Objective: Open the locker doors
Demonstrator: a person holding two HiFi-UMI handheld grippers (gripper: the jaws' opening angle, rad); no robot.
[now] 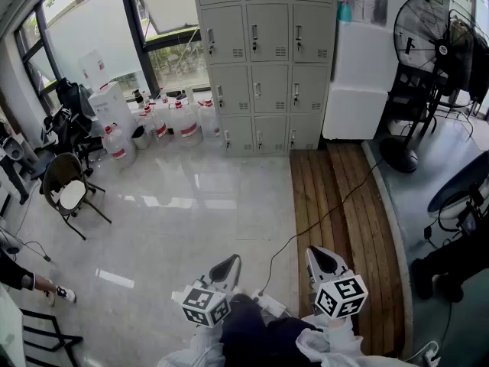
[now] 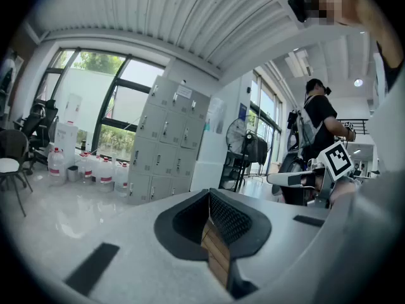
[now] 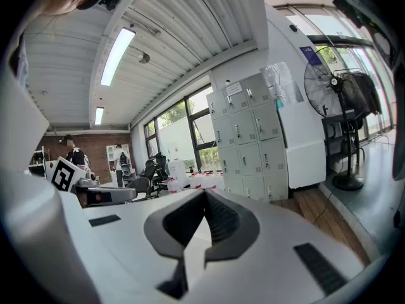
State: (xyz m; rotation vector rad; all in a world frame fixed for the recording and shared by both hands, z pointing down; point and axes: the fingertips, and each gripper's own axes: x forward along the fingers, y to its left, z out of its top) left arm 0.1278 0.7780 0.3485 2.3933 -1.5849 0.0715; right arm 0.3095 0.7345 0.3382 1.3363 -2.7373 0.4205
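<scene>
The left gripper [image 1: 227, 267] and the right gripper [image 1: 325, 259] are both pressed shut, their dark ribbed pads meeting at the tips with nothing between them. Both are held low in front of the person, side by side and pointing a little downward toward the far wall.

The lockers [image 1: 263, 60] stand straight ahead against that wall, well apart from both grippers across a stretch of shiny tiled floor [image 1: 191, 205]. They form a grey block three columns wide, and every door in view is shut. Each door has a small upright handle [image 1: 254, 33] near its left edge, with its long axis running up and down.

Neither gripper looks clearly nearer. The left one lines up roughly with the left column. The right one lines up with the right column, above the edge of the wooden boards [image 1: 344, 205] that run to the lockers' foot. The person probably has to walk forward first, and the pads must part before either can take a handle.

Water bottles [image 1: 183, 121] crowd the floor just left of the lockers, and a white cabinet [image 1: 359, 75] stands at their right.
</scene>
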